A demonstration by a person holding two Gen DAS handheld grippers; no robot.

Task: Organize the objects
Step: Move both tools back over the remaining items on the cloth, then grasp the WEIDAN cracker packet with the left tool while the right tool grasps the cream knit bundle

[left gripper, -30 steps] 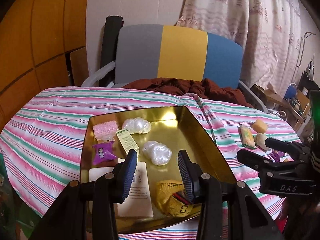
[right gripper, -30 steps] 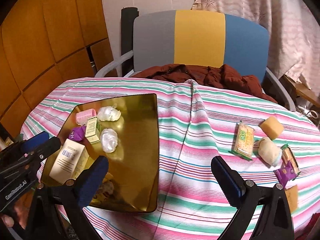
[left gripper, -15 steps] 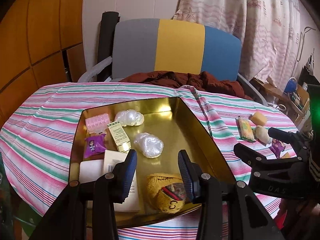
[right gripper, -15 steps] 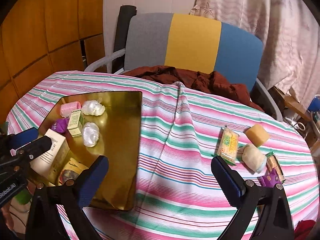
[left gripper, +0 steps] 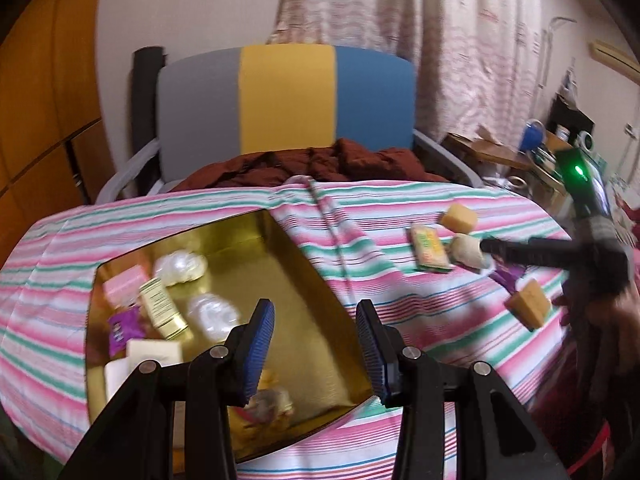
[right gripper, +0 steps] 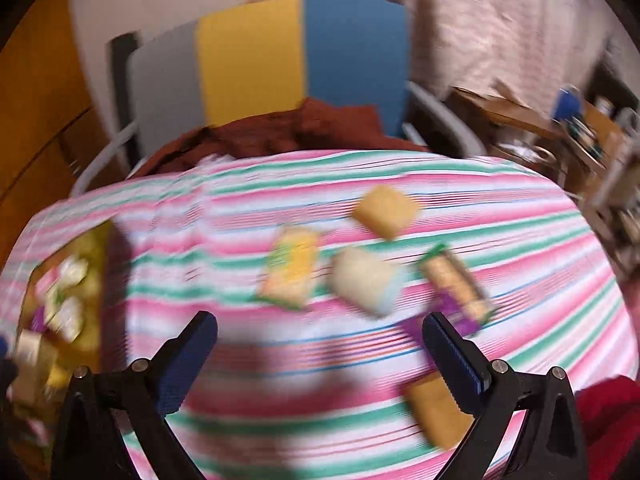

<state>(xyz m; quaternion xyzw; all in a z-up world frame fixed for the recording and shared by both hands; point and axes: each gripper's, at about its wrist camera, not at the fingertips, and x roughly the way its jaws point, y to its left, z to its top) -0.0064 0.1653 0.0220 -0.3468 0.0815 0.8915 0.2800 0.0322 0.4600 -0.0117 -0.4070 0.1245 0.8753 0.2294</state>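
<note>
The left gripper [left gripper: 316, 352] is held open and empty above the gold tray [left gripper: 316, 280]. Right of the tray, snack packets [right gripper: 290, 272] are scattered on the striped tablecloth [right gripper: 240, 208]; the right gripper [right gripper: 320, 356] is spread wide over them, empty.

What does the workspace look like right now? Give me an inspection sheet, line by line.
Surface: striped tablecloth over a table.
Job's things: gold tray holding small packets and boxes; on the cloth lie a yellow-green packet, a pale roll and two tan blocks.
Clutter: brown garment bunched on the chair seat.
Grippers: left gripper open over the tray, empty; right gripper open wide above the loose items, empty, view blurred.
Cables: nothing seen.
Surroundings: grey, yellow and blue chair, patterned curtain, wood panelling, cluttered desk.
</note>
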